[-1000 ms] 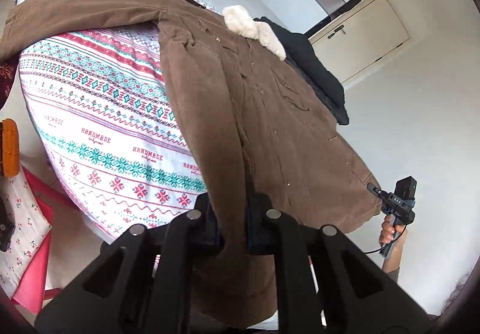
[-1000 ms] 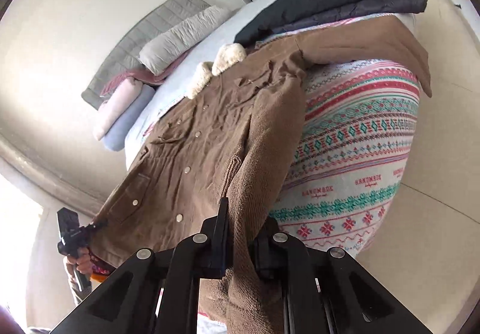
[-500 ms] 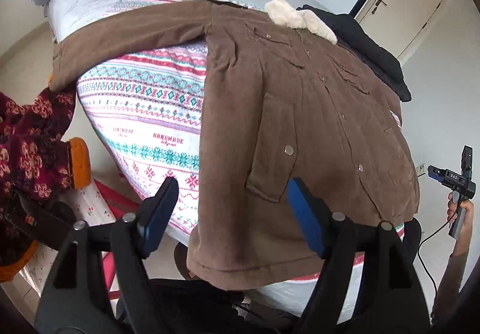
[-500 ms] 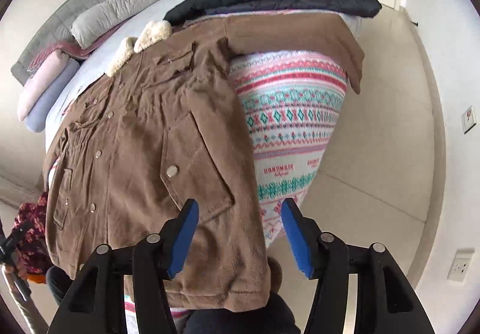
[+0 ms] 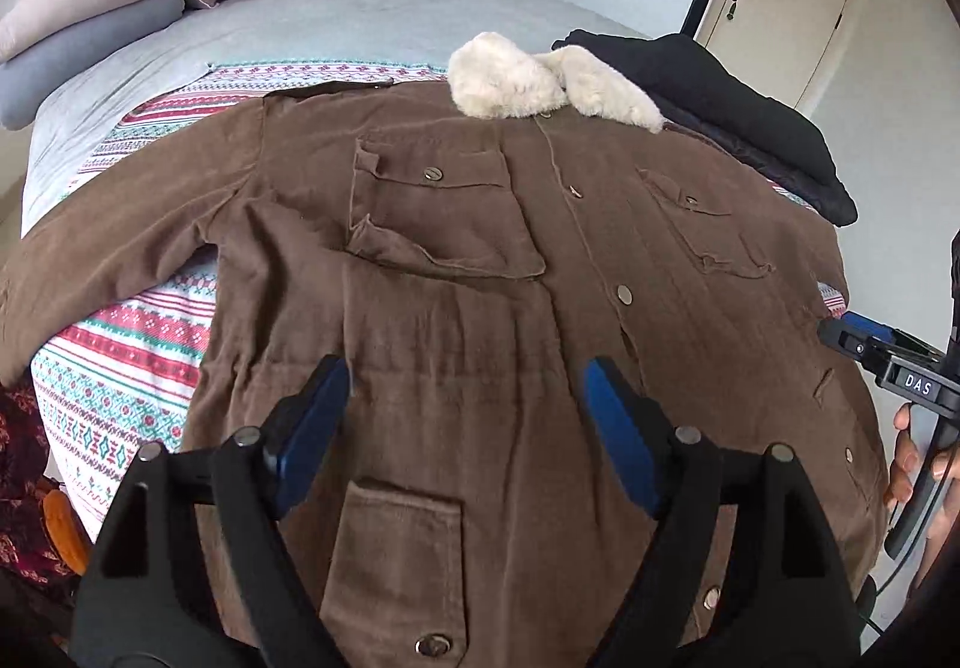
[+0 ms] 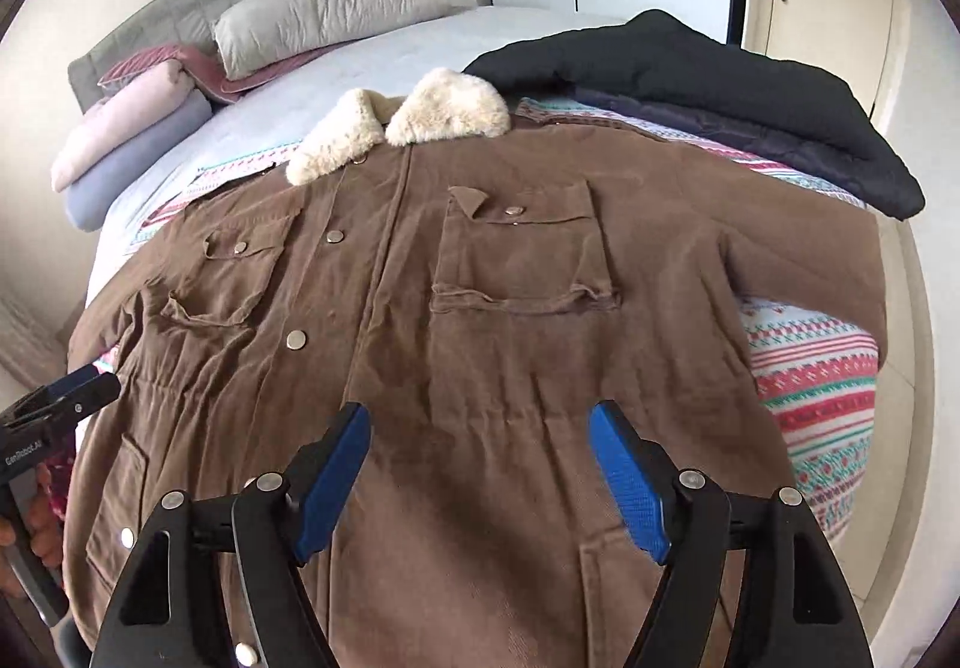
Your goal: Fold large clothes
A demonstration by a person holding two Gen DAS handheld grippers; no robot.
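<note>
A brown corduroy coat (image 5: 480,260) with a cream fleece collar (image 5: 540,80) lies flat, front up, across the foot of the bed; it also shows in the right wrist view (image 6: 480,308). Its sleeves spread out to both sides. My left gripper (image 5: 468,416) is open and empty, held just above the coat's lower left half. My right gripper (image 6: 480,458) is open and empty, held above the coat's lower right half. The right gripper shows at the right edge of the left wrist view (image 5: 888,368), and the left gripper at the left edge of the right wrist view (image 6: 54,416).
A patterned knit blanket (image 5: 120,362) covers the bed under the coat. A black padded jacket (image 6: 690,80) lies beside the collar. Folded pillows and quilts (image 6: 252,44) are stacked at the headboard. A dark red floral garment (image 5: 18,458) lies off the bed's left side.
Both grippers were shut on the coat's hem one second ago. They have let go and opened, and the coat now lies flat. Both cameras have levelled out over the coat.
</note>
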